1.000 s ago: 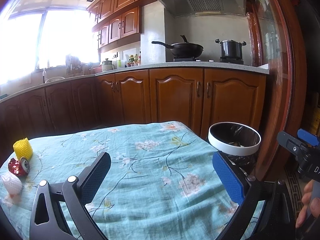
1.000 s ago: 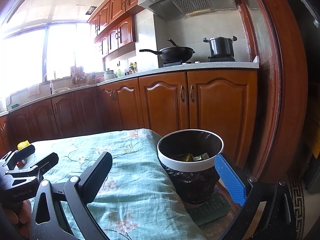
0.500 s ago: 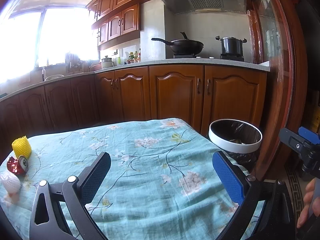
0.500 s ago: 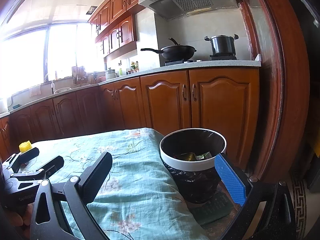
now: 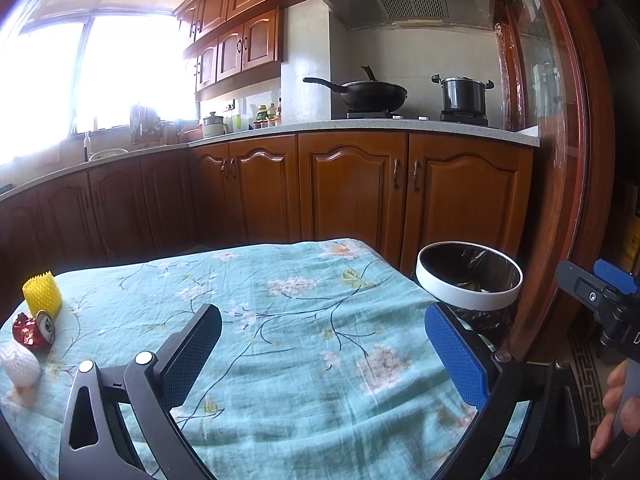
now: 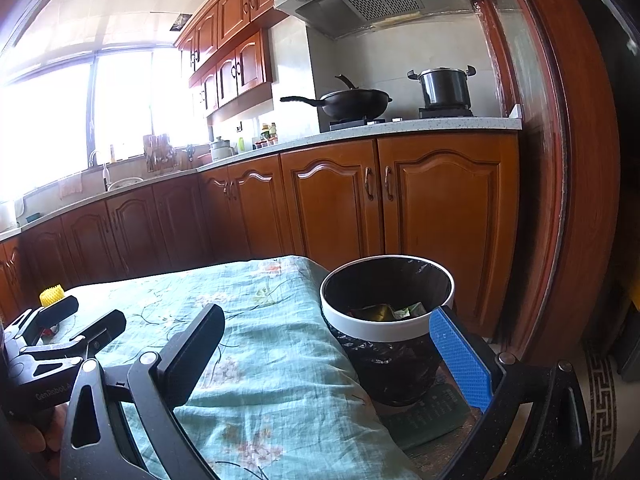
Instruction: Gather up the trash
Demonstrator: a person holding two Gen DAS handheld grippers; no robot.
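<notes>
A table with a teal floral cloth (image 5: 304, 320) holds trash at its left end: a yellow foam net sleeve (image 5: 42, 294), a crushed red can (image 5: 34, 330) and a white foam net (image 5: 18, 364). A white-rimmed bin with a black liner (image 5: 469, 278) stands off the table's right end; in the right wrist view the bin (image 6: 387, 312) holds some wrappers. My left gripper (image 5: 324, 352) is open and empty above the middle of the cloth. My right gripper (image 6: 328, 356) is open and empty, near the bin at the table's right edge.
Wooden kitchen cabinets (image 5: 352, 188) run behind the table, with a wok (image 5: 368, 94) and a pot (image 5: 464, 96) on the stove. A wooden door frame (image 5: 576, 160) stands to the right of the bin. A dark mat (image 6: 432, 412) lies under the bin.
Both views have shifted only slightly; the left gripper has drawn a little back and up from the cloth. Both grippers stay open and empty.
</notes>
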